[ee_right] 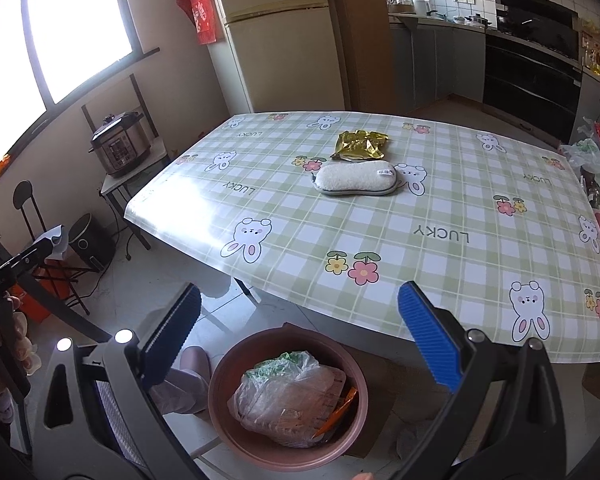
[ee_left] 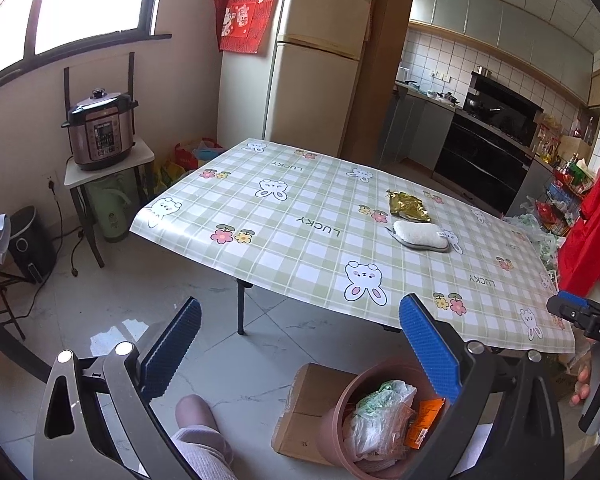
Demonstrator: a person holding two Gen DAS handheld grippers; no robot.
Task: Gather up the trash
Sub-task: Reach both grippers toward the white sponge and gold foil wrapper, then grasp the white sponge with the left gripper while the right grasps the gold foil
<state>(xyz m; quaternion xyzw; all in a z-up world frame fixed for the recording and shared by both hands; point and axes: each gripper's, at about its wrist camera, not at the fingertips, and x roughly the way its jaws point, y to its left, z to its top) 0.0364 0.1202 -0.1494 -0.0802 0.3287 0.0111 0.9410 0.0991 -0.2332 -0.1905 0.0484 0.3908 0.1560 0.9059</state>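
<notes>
1. Two grippers are hanging in front of the near edge of the table [ee_right: 452, 184], neither touching anything.
2. Left gripper [ee_left: 300, 352] is standing with its blue pads spread wide and nothing between them; it is hovering over the floor beside the bin [ee_left: 332, 420].
3. Right gripper [ee_right: 298, 340] is likewise gaping, jaws wide apart and empty, poised directly above the bin [ee_right: 228, 432].
4. Trash still on the table: a crumpled gold wrapper [ee_right: 360, 145] is lying on the checked tablecloth, toward the far side.
5. Just in front of the wrapper, a pale sponge [ee_right: 356, 179] with a grey edge is lying flat; whether the two are touching cannot be told.
6. The pinkish-brown bin is sitting on the floor below the table's near edge, holding a clear plastic bag [ee_right: 292, 396] and an orange packet [ee_right: 340, 410].
7. A cardboard box [ee_left: 308, 400] is lying behind the bin.
</notes>
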